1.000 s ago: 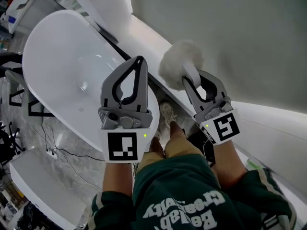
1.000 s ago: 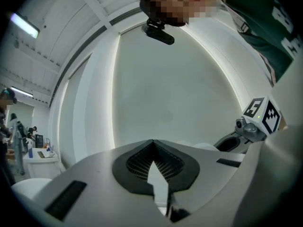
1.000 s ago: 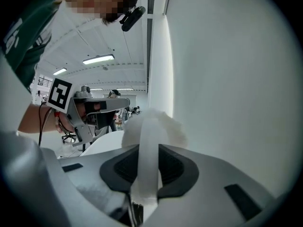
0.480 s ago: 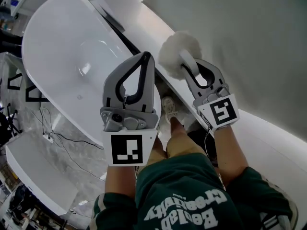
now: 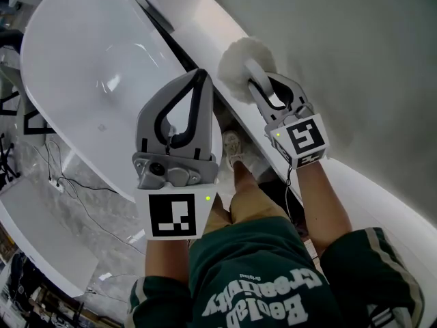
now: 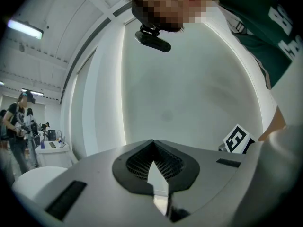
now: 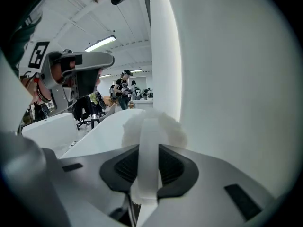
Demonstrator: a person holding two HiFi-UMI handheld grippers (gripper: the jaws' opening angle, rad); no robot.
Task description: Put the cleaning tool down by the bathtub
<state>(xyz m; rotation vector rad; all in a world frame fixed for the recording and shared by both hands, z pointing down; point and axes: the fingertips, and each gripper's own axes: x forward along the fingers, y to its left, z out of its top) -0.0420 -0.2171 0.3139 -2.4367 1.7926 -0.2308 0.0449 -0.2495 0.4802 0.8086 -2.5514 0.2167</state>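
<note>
Above the ledge (image 5: 201, 26) beside the bathtub (image 5: 82, 60), the right gripper (image 5: 263, 91) grips the duster (image 5: 237, 65) by its handle, fluffy head forward. Left gripper (image 5: 198, 82): closed, empty. Judged step: bringing it to rest. Next: lower onto the ledge, then release.

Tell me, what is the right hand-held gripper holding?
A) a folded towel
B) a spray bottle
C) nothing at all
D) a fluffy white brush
D: the right hand-held gripper has its jaws closed on the handle of the fluffy white brush, next to the bathtub.
</note>
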